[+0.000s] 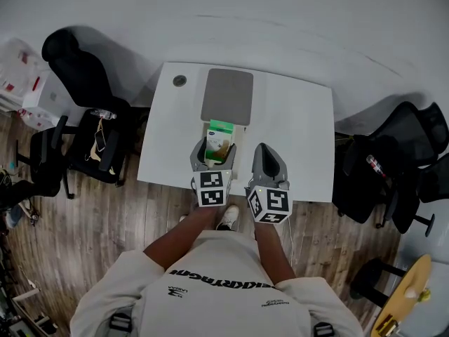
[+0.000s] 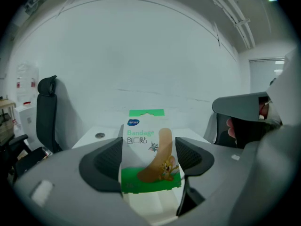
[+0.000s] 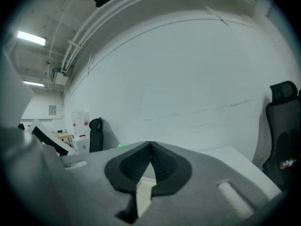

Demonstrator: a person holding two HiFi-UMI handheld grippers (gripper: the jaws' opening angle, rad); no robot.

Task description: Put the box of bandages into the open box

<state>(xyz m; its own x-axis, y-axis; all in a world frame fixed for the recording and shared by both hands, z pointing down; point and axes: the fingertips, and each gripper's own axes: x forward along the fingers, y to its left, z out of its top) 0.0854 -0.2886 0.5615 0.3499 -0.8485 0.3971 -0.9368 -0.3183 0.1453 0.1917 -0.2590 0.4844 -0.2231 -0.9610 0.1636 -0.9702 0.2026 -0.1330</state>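
**Item: bandage box.** A small card box printed green and white, with a cartoon mouse and a plaster strip. It stood upright at the centre of the left gripper view, between the jaws.

**Item: left gripper**. The jaws were set wide. The dark ribbed pads lay against the two side faces of the bandage box, so it appeared to be gripped.

**Item: right gripper**. The jaws were closed together with nothing between them. In the head view it sat just right of the left gripper, at the near edge of the table.

**Item: open box.** A pale, shallow carton seen directly below the bandage box at the bottom of the left gripper view. In the head view a flat grey rectangular panel lay above it in the frame and was apparently its lid, folded back.

**Item: white rectangular table**. It occupied the middle of the head view and carried the items above.

**Step in hand, as judged.** This was the placing stage. The bandage box was held over or just inside the mouth of the open box, but whether it touched the floor of the carton could not be told.

**Next move, as judged.**
- Lower the bandage box until it rests inside the walls.
- Spread the left jaws and draw them back without tipping it.
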